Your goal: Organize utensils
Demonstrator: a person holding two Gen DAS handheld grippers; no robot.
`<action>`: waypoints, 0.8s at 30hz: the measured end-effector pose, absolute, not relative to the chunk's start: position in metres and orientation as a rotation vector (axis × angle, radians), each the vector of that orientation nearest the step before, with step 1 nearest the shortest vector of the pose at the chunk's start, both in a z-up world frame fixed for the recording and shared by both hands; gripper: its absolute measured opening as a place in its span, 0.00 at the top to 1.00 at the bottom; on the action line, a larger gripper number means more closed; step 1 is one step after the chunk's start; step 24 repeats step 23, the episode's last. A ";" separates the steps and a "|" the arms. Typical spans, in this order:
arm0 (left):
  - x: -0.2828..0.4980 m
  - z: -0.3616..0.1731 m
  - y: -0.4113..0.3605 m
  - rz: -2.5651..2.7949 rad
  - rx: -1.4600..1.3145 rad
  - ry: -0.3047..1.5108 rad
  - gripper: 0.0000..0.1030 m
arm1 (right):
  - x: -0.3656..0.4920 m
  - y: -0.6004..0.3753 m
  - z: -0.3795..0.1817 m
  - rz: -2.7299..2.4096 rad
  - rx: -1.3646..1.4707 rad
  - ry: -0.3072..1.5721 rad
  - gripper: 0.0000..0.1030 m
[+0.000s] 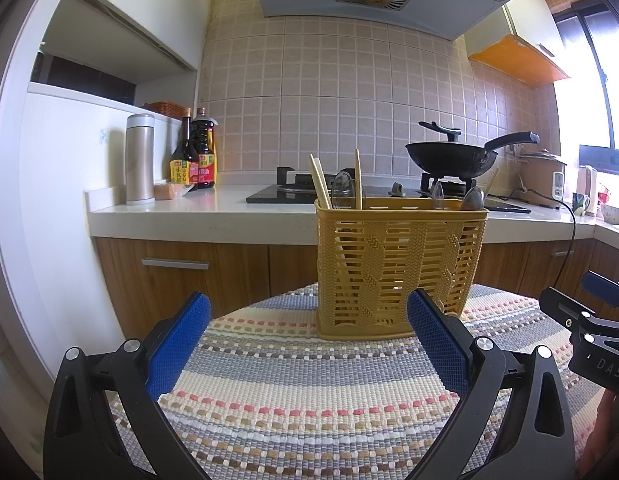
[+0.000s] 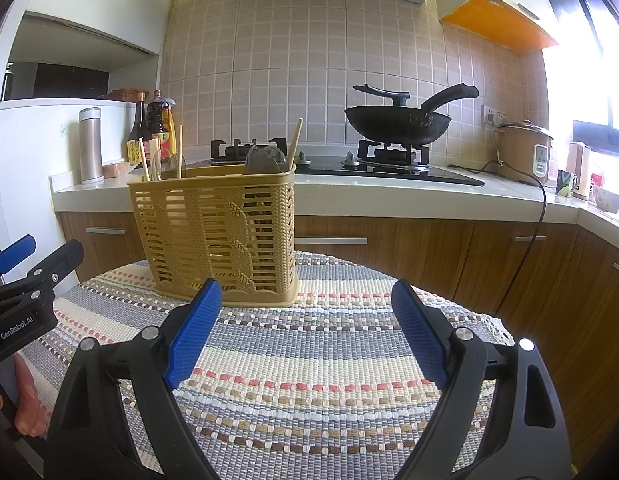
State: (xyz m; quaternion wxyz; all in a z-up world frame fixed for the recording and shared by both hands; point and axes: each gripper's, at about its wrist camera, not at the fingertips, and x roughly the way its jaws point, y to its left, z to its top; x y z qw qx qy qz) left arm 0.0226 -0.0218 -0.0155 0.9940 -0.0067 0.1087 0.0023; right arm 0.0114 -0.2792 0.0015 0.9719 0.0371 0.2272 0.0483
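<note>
Inside basket — spoons perhaps, half-hidden

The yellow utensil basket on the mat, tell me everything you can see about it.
The basket is tan-yellow plastic moulded like wicker, with slatted walls, braided bands, a solid rim and a wavy base edge. It stands upright on the striped woven mat, near its far edge, in front of the kitchen counter. Chopsticks and spoons stick up out of it. Both grippers are open and short of it; nothing else touches it.
</note>
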 end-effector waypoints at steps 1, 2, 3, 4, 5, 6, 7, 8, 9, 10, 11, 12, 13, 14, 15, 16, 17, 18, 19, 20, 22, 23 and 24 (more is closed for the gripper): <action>0.023 -0.015 -0.022 0.004 -0.014 0.218 0.07 | 0.011 -0.279 0.001 0.098 0.075 0.459 0.20; 0.023 -0.015 -0.022 0.004 -0.014 0.217 0.07 | 0.012 -0.279 0.002 0.098 0.075 0.460 0.20; 0.023 -0.015 -0.022 0.004 -0.015 0.218 0.07 | 0.011 -0.279 0.002 0.097 0.075 0.460 0.20; 0.023 -0.015 -0.022 0.004 -0.015 0.218 0.07 | 0.011 -0.279 0.001 0.098 0.075 0.460 0.20; 0.023 -0.015 -0.022 0.004 -0.014 0.218 0.07 | 0.012 -0.279 0.001 0.098 0.075 0.459 0.20; 0.023 -0.015 -0.022 0.004 -0.014 0.218 0.07 | 0.012 -0.279 0.001 0.098 0.075 0.460 0.20; 0.023 -0.015 -0.021 0.004 -0.014 0.218 0.07 | 0.012 -0.279 0.001 0.098 0.075 0.460 0.20; 0.023 -0.015 -0.021 0.004 -0.015 0.219 0.07 | 0.012 -0.279 0.001 0.098 0.075 0.460 0.20; 0.023 -0.015 -0.021 0.001 -0.016 0.219 0.07 | 0.012 -0.279 0.001 0.098 0.075 0.461 0.20; 0.023 -0.015 -0.021 -0.001 -0.017 0.219 0.07 | 0.012 -0.279 0.001 0.098 0.075 0.461 0.20; 0.022 -0.015 -0.021 -0.001 -0.020 0.217 0.07 | 0.012 -0.279 0.001 0.098 0.075 0.461 0.20; 0.022 -0.015 -0.020 0.006 -0.023 0.215 0.07 | 0.012 -0.279 0.001 0.097 0.075 0.462 0.20; 0.022 -0.015 -0.019 0.010 -0.028 0.217 0.07 | 0.012 -0.279 0.001 0.097 0.075 0.461 0.20; 0.023 -0.015 -0.018 0.011 -0.034 0.221 0.07 | 0.012 -0.279 0.001 0.096 0.075 0.461 0.20; 0.024 -0.015 -0.016 0.007 -0.042 0.227 0.07 | 0.012 -0.279 0.001 0.094 0.076 0.462 0.20; 0.024 -0.015 -0.015 0.003 -0.047 0.231 0.07 | 0.012 -0.279 0.000 0.094 0.078 0.464 0.20; 0.024 -0.015 -0.013 -0.002 -0.054 0.234 0.07 | 0.013 -0.279 0.000 0.094 0.079 0.466 0.20; 0.024 -0.015 -0.012 0.001 -0.057 0.233 0.07 | 0.012 -0.279 -0.001 0.093 0.078 0.466 0.20; 0.023 -0.015 -0.012 0.012 -0.057 0.230 0.07 | 0.013 -0.279 0.000 0.094 0.077 0.465 0.20; 0.023 -0.015 -0.012 0.017 -0.055 0.228 0.07 | 0.013 -0.279 -0.001 0.093 0.076 0.465 0.20; 0.023 -0.015 -0.013 0.005 -0.052 0.230 0.07 | 0.013 -0.280 -0.001 0.093 0.078 0.468 0.20; 0.022 -0.015 -0.013 0.006 -0.049 0.229 0.07 | 0.013 -0.279 -0.001 0.093 0.079 0.469 0.20; 0.022 -0.015 -0.013 0.006 -0.049 0.229 0.07 | 0.013 -0.279 -0.001 0.093 0.079 0.469 0.20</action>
